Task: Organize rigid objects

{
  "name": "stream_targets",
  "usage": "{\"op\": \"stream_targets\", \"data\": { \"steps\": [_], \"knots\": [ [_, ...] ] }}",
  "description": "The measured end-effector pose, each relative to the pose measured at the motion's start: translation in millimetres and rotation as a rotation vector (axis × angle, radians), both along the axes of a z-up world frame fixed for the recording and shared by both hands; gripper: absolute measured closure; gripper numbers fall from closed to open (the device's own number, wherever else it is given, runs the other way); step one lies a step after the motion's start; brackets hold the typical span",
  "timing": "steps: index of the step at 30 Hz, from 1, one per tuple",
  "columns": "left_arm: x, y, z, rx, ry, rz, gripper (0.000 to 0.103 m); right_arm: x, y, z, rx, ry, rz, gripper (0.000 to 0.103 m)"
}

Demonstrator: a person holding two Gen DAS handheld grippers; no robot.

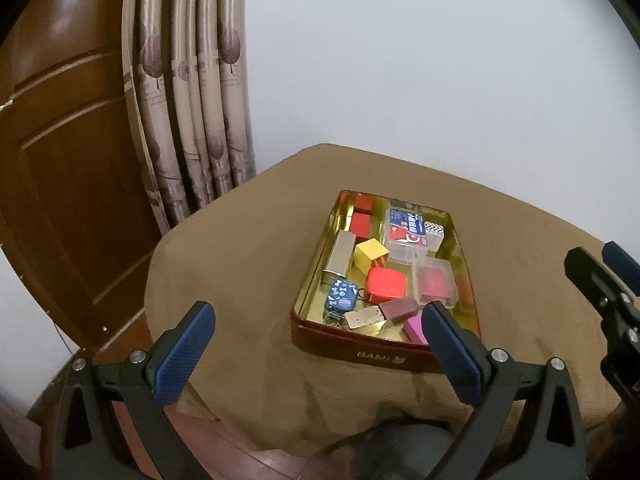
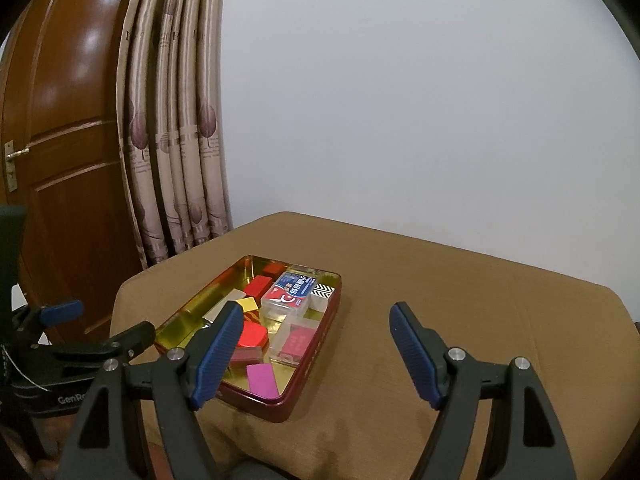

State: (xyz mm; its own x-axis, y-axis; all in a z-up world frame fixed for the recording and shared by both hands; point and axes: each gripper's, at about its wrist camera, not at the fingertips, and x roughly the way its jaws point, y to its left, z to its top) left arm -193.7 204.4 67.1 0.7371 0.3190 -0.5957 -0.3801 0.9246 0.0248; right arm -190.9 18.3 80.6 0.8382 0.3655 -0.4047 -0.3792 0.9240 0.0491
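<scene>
Where the tan-covered tabletop (image 1: pixel 248 264) spreads ahead of both tools, a shallow red tin (image 1: pixel 352 350) with a gold lining sits on it, full of small rigid objects. From the left tool (image 1: pixel 318 330), the tin lies straight ahead and slightly to the right, its near wall just past the fingertips. Inside, nearest that tool, are a dark blue patterned key fob (image 1: pixel 340 298), a flat silver piece (image 1: pixel 365 317), a maroon block (image 1: pixel 398 308) and a pink block (image 1: pixel 414 328). Farther in sit a rounded red cube (image 1: pixel 386 284), a yellow cube (image 1: pixel 370 254), a long silver box (image 1: pixel 342 254), two red blocks (image 1: pixel 362 222) and clear plastic cases, one holding a blue and red pack (image 1: pixel 408 228).

The left tool stands wide, nothing between its blue pads. The right tool (image 2: pixel 316 338) is also spread wide and holds nothing; from it, the tin lies ahead and to the left, partly behind its left finger (image 2: pixel 218 354).

Beyond the tabletop are a plain white wall (image 2: pixel 420 100), a patterned curtain (image 2: pixel 176 140) and a brown wooden door (image 2: pixel 64 120) off to the left of both tools.
</scene>
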Motion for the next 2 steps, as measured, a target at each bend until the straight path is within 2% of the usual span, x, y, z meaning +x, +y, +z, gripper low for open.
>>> {"op": "stream_targets", "data": {
  "steps": [2],
  "knots": [
    [0.7, 0.5, 1.3, -0.006, 0.015, -0.002, 0.001, -1.1, 0.5, 1.1, -0.003, -0.004, -0.001, 0.025]
  ]
}}
